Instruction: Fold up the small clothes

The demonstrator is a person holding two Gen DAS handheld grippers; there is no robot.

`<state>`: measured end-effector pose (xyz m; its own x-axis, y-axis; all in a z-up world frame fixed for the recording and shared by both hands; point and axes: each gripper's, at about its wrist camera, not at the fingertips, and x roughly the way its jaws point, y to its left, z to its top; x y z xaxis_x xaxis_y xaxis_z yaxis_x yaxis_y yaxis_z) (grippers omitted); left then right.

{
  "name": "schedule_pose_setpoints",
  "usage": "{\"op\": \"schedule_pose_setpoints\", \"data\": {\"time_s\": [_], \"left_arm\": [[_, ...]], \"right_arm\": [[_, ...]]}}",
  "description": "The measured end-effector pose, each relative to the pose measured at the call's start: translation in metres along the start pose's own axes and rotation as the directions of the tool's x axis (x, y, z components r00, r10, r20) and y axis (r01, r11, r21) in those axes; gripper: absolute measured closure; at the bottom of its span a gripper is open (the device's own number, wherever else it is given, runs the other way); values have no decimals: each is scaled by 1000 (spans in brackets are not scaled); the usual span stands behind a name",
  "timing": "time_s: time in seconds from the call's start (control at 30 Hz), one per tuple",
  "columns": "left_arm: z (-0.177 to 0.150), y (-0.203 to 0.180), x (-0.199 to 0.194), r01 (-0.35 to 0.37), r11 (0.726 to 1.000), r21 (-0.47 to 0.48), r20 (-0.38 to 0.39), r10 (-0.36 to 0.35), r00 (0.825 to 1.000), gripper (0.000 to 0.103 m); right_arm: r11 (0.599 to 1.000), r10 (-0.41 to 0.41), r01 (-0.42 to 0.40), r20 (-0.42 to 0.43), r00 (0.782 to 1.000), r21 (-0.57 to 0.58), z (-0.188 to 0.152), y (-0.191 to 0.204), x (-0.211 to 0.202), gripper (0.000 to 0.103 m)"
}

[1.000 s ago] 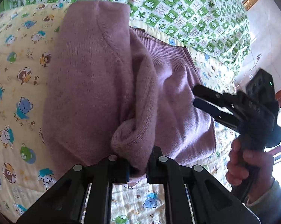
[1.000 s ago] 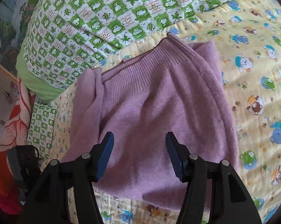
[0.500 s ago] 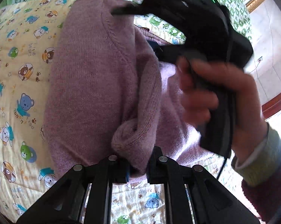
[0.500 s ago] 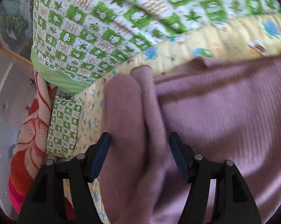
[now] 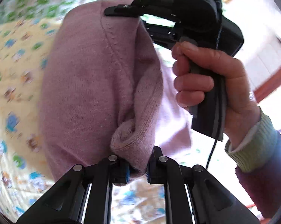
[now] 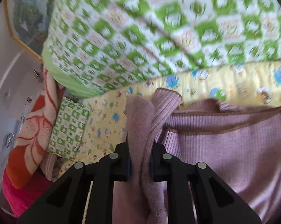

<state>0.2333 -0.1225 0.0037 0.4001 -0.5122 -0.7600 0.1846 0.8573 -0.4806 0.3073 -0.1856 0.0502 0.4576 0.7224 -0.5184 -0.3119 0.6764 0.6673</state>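
The sweater (image 5: 88, 85) lies on the bed (image 5: 11, 78). The left claw (image 5: 137, 169) is clamped on its bunched sleeve; the right claw (image 6: 139, 163) is clamped on its ribbed hem edge.

The mauve knitted sweater (image 5: 88, 97) hung bunched between both grippers, a rolled sleeve cuff pinched in the left gripper (image 5: 137, 169), a ribbed hem fold clamped in the right gripper (image 6: 139, 160), its body spread rightward.
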Motion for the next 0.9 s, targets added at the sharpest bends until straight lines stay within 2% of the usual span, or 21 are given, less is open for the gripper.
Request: {"op": "schedule_pose_setpoints", "data": {"time_s": [0.13,0.3,0.47,0.73,0.77,0.83,0.87,0.9], "left_arm": [[6,-39,25,61,994,87,-38,-58,998,92],[3,-64,67,85,986,140,-100,-71,992,92],[1,-63,88,77,982,171,-143,-52,988,92],[7,-56,108,48,985,164,-173,-19,985,90],[7,-58,111,48,986,159,-175,-20,984,88],[1,-62,109,66,987,147,-183,-38,982,73],[1,-60,108,75,987,141,-187,-48,981,68],[1,-60,106,85,987,137,-191,-58,980,57]], "right_arm": [[999,-40,41,59,997,-11,9,-14,-57,87],[987,-158,155,89,983,42,4,-61,-100,87],[970,-224,214,74,972,115,-8,-104,-111,88],[966,-242,234,60,968,112,-13,-122,-99,88],[964,-248,241,54,967,112,-13,-123,-96,87],[958,-263,256,43,964,127,-14,-127,-94,82],[955,-270,263,41,962,138,-15,-128,-95,74],[949,-283,273,41,958,154,-16,-130,-99,65]]}}
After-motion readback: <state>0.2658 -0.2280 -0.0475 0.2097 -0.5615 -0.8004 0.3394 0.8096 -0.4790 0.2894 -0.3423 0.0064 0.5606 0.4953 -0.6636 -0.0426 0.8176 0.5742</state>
